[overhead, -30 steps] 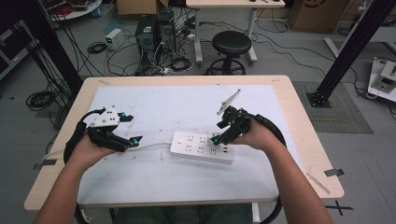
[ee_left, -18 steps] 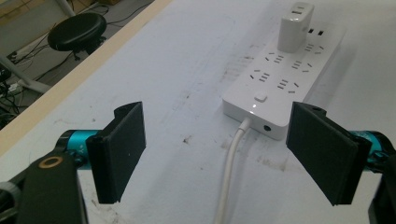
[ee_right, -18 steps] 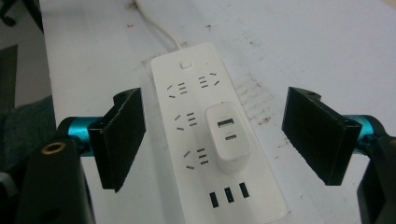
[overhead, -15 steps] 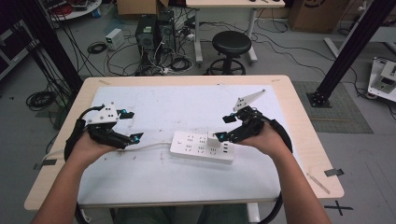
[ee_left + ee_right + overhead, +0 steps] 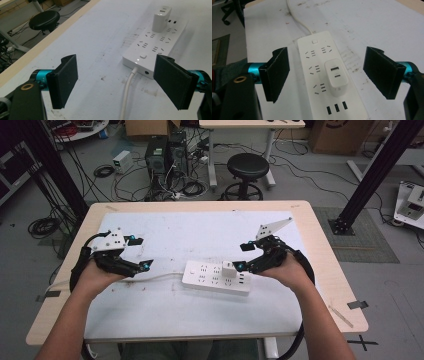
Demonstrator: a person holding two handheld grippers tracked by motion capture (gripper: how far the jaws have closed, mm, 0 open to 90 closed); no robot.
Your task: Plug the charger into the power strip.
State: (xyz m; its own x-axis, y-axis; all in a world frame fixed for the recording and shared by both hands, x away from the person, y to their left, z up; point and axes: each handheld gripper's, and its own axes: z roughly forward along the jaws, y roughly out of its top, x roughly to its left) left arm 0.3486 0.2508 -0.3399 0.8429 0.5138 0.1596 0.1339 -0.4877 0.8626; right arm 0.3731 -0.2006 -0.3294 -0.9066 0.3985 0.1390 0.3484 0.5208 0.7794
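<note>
Now both claws spread wide, right claw (image 5: 242,256) just beside charger (image 5: 228,268), left claw (image 5: 139,252) near cable (image 5: 167,276).

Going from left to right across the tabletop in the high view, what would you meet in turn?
Left gripper → white cable → power strip → white charger plugged into it → right gripper.

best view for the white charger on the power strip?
Right gripper view: the charger lies close between the open tool jaws, both ports visible. Left gripper view shows it small at the strip's far end; high view, a tiny white block.
</note>
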